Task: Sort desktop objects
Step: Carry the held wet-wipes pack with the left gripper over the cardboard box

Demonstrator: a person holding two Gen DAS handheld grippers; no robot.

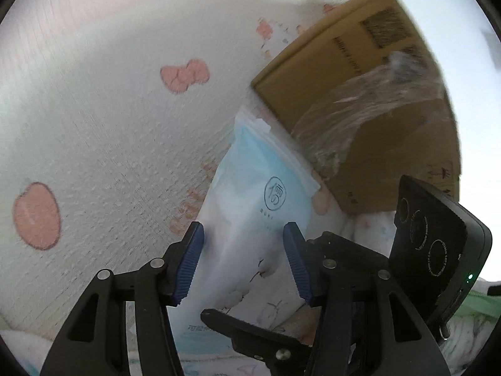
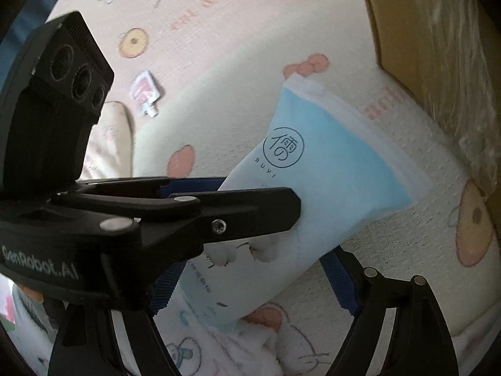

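A light-blue and white pouch (image 1: 250, 194) (image 2: 313, 169) with a round logo hangs tilted over the printed cloth (image 1: 94, 125). My left gripper (image 1: 244, 250) has its blue pads against both side edges of the pouch and is shut on it. In the right wrist view its near finger (image 2: 250, 216) crosses the pouch's middle. My right gripper (image 2: 250, 282) stands wide around the pouch's lower end, with a gap showing at its right pad. One of its fingers (image 1: 250, 335) shows under the pouch in the left wrist view.
A cardboard box (image 1: 360, 94) (image 2: 407, 31) with crumpled clear film (image 1: 360, 119) on it stands close beyond the pouch's top. A small pink and white sachet (image 2: 145, 94) lies on the cloth (image 2: 219, 62) to the left.
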